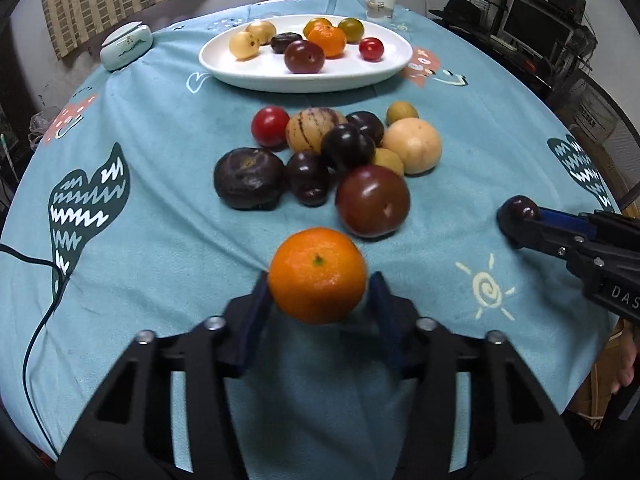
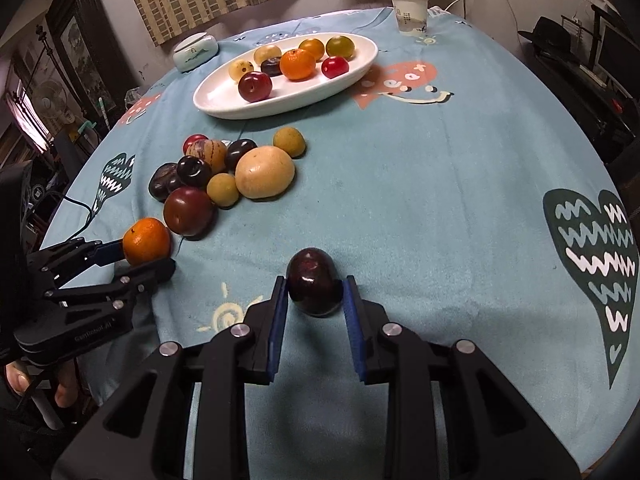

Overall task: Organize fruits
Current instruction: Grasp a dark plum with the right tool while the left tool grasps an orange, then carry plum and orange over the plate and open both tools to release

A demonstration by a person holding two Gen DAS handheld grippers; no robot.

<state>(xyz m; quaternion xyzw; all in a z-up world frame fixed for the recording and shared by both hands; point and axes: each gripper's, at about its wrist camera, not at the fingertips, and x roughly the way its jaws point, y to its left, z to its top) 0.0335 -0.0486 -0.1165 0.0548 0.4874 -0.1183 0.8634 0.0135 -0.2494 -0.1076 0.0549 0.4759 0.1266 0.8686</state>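
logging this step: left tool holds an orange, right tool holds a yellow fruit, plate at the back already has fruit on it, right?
Not quite: the right tool holds a dark purple plum, not a yellow fruit, as the right wrist view shows. The rest stands.

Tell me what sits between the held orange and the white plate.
The left gripper holds the orange. The heap of loose fruit lies on the cloth directly between it and the plate, so carry it over them.

Table (image 1: 160,220) under light-blue printed cloth (image 2: 440,200). On it: white oval plate (image 1: 256,76) at far side, loose fruit pile (image 1: 328,156) mid-table, paper cup (image 1: 379,2) and pale lidded dish (image 1: 126,46) at far edge.
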